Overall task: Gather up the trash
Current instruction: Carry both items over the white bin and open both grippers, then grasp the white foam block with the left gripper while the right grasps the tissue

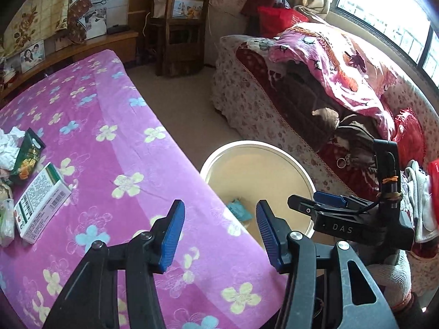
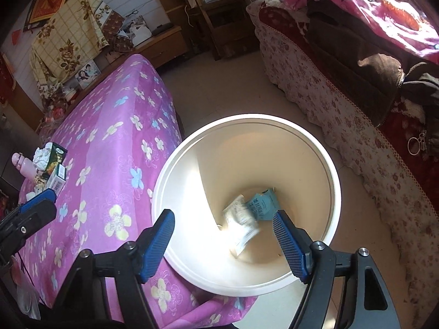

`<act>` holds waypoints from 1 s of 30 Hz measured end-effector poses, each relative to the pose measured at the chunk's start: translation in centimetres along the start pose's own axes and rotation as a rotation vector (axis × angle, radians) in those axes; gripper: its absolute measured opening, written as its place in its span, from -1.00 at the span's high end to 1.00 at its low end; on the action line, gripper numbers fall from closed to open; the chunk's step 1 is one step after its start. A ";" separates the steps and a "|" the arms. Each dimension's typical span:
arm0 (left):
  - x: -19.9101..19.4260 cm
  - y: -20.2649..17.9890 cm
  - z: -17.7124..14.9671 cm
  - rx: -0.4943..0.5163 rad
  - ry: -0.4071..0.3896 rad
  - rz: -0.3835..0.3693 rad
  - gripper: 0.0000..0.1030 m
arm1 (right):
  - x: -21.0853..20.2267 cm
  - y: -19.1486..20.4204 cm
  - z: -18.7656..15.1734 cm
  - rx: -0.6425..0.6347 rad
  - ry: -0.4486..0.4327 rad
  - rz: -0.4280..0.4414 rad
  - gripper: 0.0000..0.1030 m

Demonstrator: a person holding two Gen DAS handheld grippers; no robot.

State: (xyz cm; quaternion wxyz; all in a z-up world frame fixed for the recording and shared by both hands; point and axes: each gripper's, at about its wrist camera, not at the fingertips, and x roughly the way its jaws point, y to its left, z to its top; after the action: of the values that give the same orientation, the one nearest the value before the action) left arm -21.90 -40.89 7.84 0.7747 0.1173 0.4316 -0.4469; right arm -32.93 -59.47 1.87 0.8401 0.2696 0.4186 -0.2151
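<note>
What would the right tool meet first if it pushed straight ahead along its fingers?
Probably the white wrapper lying in the white bucket: the open right tool points down into its mouth, with nothing visible between. Depth is unclear.
</note>
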 end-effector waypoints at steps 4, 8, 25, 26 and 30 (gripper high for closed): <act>-1.1 1.0 -0.8 0.000 -0.025 0.032 -0.07 | -0.7 1.6 -0.2 -0.035 -0.021 -0.021 -0.50; -2.4 2.1 -1.3 -0.007 -0.050 0.063 -0.08 | -1.7 3.7 -0.3 -0.069 -0.046 -0.026 -0.50; -9.2 9.6 -4.9 -0.094 -0.149 0.213 -0.33 | -3.2 15.3 -1.6 -0.233 -0.086 0.056 -0.50; -9.4 10.0 -5.1 -0.102 -0.150 0.218 -0.36 | -3.0 16.0 -1.7 -0.244 -0.081 0.062 -0.50; -11.1 12.6 -6.1 -0.148 -0.155 0.247 -0.37 | -2.6 18.9 -2.4 -0.288 -0.068 0.095 -0.50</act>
State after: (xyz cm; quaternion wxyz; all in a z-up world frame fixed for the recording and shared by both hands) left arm -17.86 -23.60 10.16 0.8612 0.0771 0.3848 -0.3229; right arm -24.68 -43.23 7.96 0.8931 0.1582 0.4031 -0.1219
